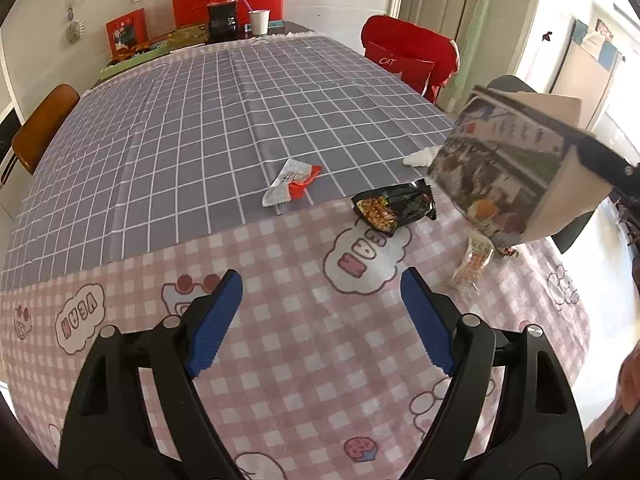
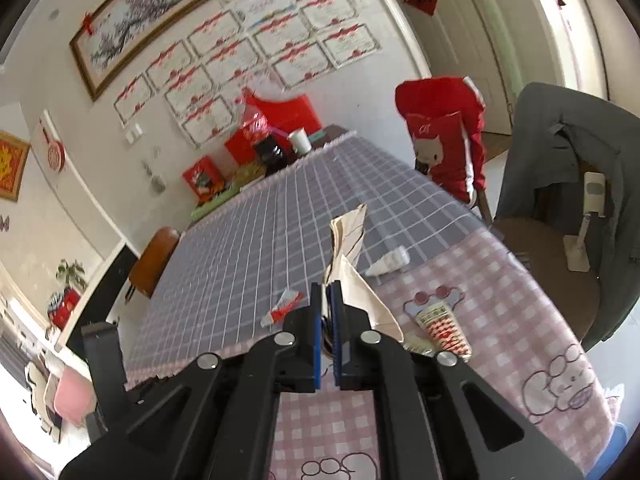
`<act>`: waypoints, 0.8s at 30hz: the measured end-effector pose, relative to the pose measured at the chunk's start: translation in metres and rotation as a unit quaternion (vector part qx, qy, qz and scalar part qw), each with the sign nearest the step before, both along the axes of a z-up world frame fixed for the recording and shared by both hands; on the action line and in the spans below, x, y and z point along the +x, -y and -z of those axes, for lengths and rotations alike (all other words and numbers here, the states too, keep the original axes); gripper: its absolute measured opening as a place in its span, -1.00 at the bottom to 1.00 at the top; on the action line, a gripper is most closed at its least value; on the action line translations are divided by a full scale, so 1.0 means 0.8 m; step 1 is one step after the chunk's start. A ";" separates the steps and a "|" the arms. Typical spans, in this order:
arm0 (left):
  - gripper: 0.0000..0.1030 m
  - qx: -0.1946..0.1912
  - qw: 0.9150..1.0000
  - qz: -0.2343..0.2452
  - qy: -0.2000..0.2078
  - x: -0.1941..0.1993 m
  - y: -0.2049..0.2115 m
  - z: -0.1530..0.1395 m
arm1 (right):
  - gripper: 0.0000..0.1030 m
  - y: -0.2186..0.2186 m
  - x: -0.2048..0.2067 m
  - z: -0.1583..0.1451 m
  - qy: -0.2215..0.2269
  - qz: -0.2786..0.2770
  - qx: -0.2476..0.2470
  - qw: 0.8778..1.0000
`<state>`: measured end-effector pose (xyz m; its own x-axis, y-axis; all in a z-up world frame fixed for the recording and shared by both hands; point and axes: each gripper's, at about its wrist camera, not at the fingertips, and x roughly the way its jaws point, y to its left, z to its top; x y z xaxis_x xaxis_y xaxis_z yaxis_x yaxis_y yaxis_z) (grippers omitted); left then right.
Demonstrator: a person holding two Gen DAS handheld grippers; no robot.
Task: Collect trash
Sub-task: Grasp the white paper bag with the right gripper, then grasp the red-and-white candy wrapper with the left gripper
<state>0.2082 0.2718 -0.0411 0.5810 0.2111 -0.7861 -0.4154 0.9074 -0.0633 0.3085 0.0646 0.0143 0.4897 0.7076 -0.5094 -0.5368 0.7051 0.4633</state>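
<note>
right gripper (image 2: 328, 292): clamped on a paper bag (image 1: 504, 168), which is held up clear of the table (image 1: 200, 120) by its right edge.
left gripper (image 1: 320, 300): jaws spread wide, nothing between them, hung over the pink cloth (image 1: 300, 360).
trash on table: red-white wrapper (image 1: 290, 182) and black packet (image 1: 394, 204) on the cloth seam; clear packet (image 1: 472, 264) and white scrap (image 1: 420, 157) seen near the right edge.

Your left tongs (image 1: 322, 320) hang open over the worktop (image 1: 280, 360); ahead lie a red-white wrapper (image 1: 291, 186), a black packet (image 1: 394, 206), and a lifted printed bag (image 1: 504, 164).
</note>
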 end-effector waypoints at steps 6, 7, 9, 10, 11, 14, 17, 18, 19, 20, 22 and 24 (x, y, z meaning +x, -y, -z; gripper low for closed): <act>0.59 -0.033 0.998 0.050 -0.010 0.032 0.020 -0.001 | -0.91 0.043 0.001 -0.021 0.026 0.038 0.026 0.999; 0.59 -0.039 0.997 0.060 -0.017 0.041 0.028 0.002 | -0.91 0.051 0.001 -0.023 0.033 0.048 0.024 0.998; 0.60 -0.042 0.995 0.084 -0.027 0.058 0.046 0.010 | -0.91 0.068 0.003 -0.023 0.049 0.070 0.014 0.996; 0.60 -0.044 0.993 0.104 -0.034 0.070 0.061 0.016 | -0.91 0.077 0.004 -0.021 0.048 0.079 0.011 0.996; 0.60 -0.045 0.990 0.123 -0.042 0.079 0.073 0.022 | -0.91 0.084 0.006 -0.019 0.046 0.082 0.010 0.996; 0.59 -0.057 0.981 0.178 -0.060 0.099 0.103 0.043 | -0.91 0.110 0.007 -0.009 0.044 0.095 0.003 0.995; 0.48 -0.016 0.977 0.199 -0.075 0.110 0.125 0.060 | -0.91 0.139 0.002 0.000 0.041 0.111 -0.006 0.993; 0.39 -0.009 0.977 0.199 -0.081 0.113 0.129 0.064 | -0.91 0.145 0.000 0.002 0.041 0.113 -0.006 0.993; 0.12 -0.007 0.976 0.197 -0.092 0.116 0.131 0.071 | -0.91 0.153 -0.002 0.004 0.040 0.116 -0.005 0.992; -0.13 0.003 0.977 0.192 -0.090 0.117 0.132 0.073 | -0.91 0.162 -0.005 0.006 0.039 0.121 -0.003 0.992; -0.51 0.006 0.976 0.203 -0.083 0.115 0.136 0.072 | -0.91 0.175 -0.012 0.008 0.040 0.125 -0.001 0.991; -0.63 0.004 0.976 0.202 -0.081 0.113 0.137 0.071 | -0.91 0.184 -0.017 0.009 0.041 0.128 0.001 0.991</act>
<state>0.2984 0.1624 -0.0977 0.4869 -0.0033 -0.8735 -0.0281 0.9994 -0.0195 0.2947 -0.0828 0.0072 0.6929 0.5561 -0.4590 -0.3771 0.8221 0.4266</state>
